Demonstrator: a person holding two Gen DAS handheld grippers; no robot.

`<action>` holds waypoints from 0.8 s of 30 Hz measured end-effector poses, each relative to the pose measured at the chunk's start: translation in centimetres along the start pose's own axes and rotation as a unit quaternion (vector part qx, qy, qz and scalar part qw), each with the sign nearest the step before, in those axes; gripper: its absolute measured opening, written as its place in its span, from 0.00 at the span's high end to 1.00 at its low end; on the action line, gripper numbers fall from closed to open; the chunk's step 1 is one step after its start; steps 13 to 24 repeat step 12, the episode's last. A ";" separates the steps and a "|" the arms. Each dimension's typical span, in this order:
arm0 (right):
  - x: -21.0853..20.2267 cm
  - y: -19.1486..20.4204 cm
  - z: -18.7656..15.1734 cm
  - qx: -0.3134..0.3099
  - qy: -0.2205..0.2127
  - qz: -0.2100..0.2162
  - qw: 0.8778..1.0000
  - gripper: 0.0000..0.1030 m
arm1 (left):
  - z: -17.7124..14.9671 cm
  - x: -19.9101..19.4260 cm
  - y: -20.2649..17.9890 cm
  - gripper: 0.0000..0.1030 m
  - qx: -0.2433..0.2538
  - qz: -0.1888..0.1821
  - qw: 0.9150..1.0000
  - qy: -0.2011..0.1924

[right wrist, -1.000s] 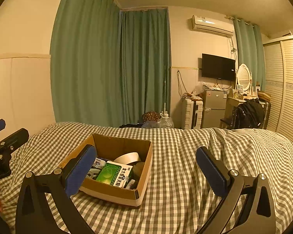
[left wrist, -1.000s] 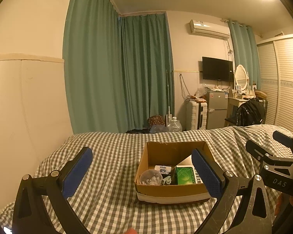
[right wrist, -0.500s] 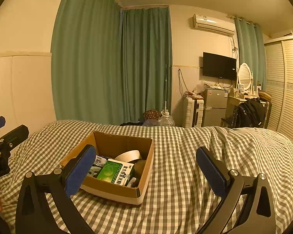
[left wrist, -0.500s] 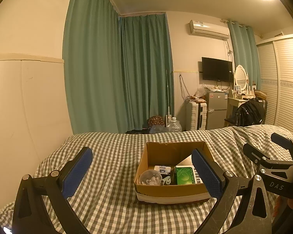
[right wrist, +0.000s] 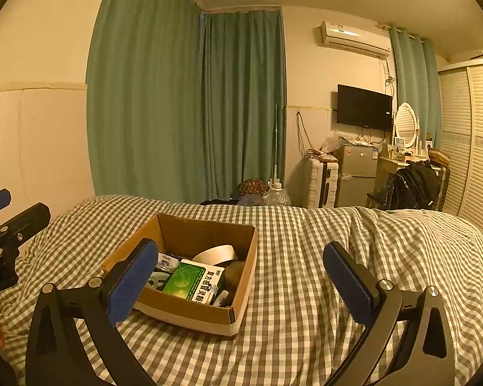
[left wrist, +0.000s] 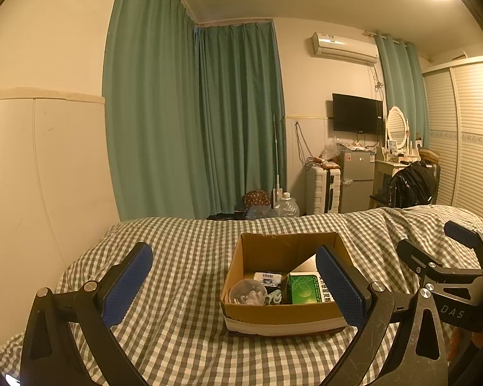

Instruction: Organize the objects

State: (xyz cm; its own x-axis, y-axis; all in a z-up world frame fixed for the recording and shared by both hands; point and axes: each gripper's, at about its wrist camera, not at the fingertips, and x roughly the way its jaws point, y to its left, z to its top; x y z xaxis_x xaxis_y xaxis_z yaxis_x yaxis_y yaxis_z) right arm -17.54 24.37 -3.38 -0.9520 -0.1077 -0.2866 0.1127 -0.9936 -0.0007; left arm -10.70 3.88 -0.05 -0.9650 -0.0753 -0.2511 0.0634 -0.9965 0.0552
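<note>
Beyond the far edge of your checked bedspread (left wrist: 183, 321) hang teal curtains (left wrist: 193, 122). To their right, note the wall-mounted air conditioner (left wrist: 344, 48) above a black television (left wrist: 357, 118). On the floor below stand a white suitcase (left wrist: 322, 189) and, just to its right, a small grey refrigerator (left wrist: 357, 180). At the far right is a louvred wardrobe (left wrist: 467, 135).

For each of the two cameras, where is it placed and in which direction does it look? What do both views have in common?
Left wrist: sits on the left hand-held gripper, looks forward over the checked bed at the cardboard box; its open fingers and the right hand-held gripper show.
Right wrist: sits on the right hand-held gripper, looks the same way, box at left; the left hand-held gripper shows at the left edge.
Shared: box, green medicine box, green curtains, TV.
</note>
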 end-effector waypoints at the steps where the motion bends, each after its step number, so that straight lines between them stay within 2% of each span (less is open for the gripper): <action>1: 0.1 0.1 0.0 0.000 0.001 0.000 1.000 0.00 | 0.0 0.0 0.0 0.00 0.000 0.000 1.000 0.000; 24: 0.4 0.4 -0.2 -0.002 0.005 0.001 1.000 0.00 | 0.0 0.4 0.6 0.00 -0.010 -0.006 1.000 0.003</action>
